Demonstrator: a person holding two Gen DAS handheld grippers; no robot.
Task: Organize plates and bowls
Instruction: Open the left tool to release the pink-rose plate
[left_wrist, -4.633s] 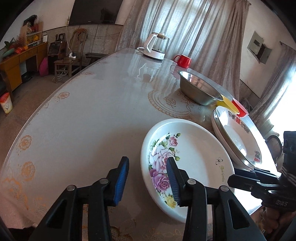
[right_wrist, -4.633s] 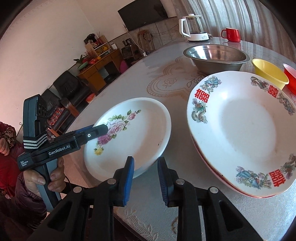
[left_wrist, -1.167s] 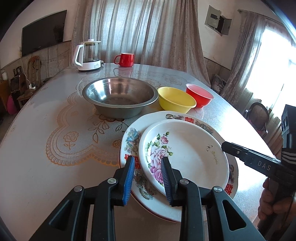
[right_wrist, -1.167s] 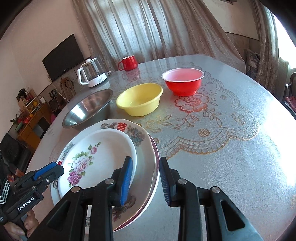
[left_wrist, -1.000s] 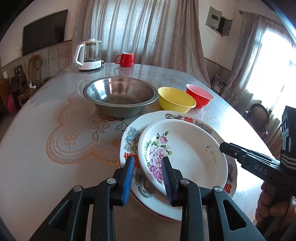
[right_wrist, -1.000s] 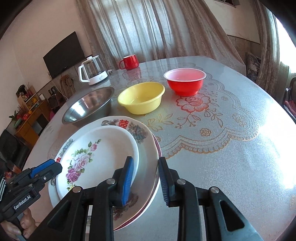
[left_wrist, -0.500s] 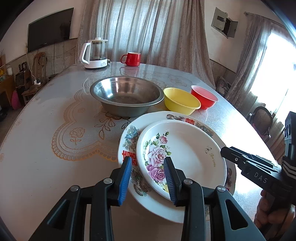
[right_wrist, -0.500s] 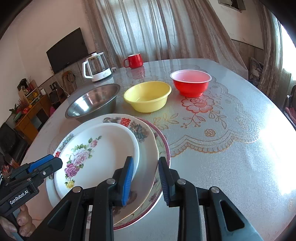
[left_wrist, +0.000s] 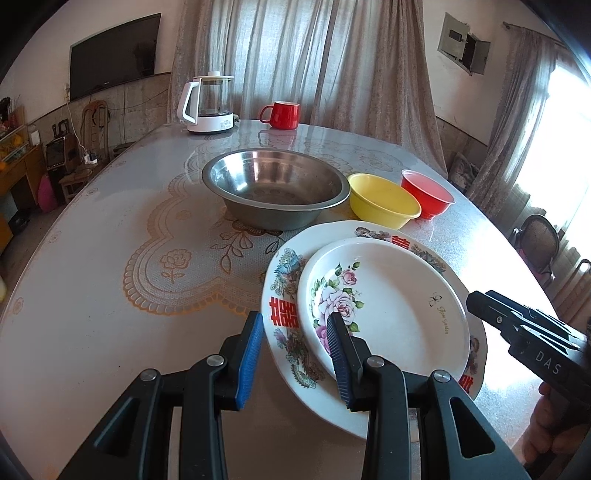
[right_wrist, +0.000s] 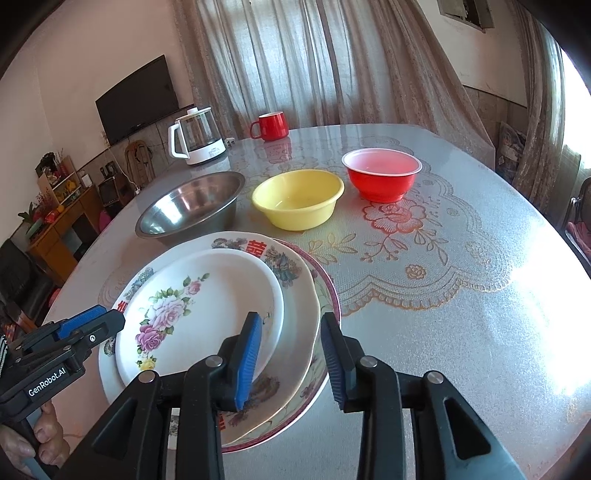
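A white rose plate (left_wrist: 399, 299) (right_wrist: 207, 306) lies on top of a larger plate with red characters (left_wrist: 284, 280) (right_wrist: 291, 280), which rests on a red-rimmed plate (right_wrist: 328, 288). My left gripper (left_wrist: 295, 350) is open at the stack's near left rim, holding nothing. My right gripper (right_wrist: 291, 358) is open over the stack's right rim, empty. Behind the stack stand a steel bowl (left_wrist: 275, 192) (right_wrist: 192, 208), a yellow bowl (left_wrist: 384, 201) (right_wrist: 299, 197) and a red bowl (left_wrist: 428, 192) (right_wrist: 382, 177).
A white kettle (left_wrist: 208, 103) (right_wrist: 195, 138) and a red mug (left_wrist: 282, 114) (right_wrist: 271, 127) stand at the table's far end. The glass-topped table (left_wrist: 110, 229) (right_wrist: 461, 295) has a lace pattern. Chairs stand at the right edge.
The rose plate went from the table onto the plate stack. Over the last second both grippers have drawn back slightly from the stack and opened a little wider.
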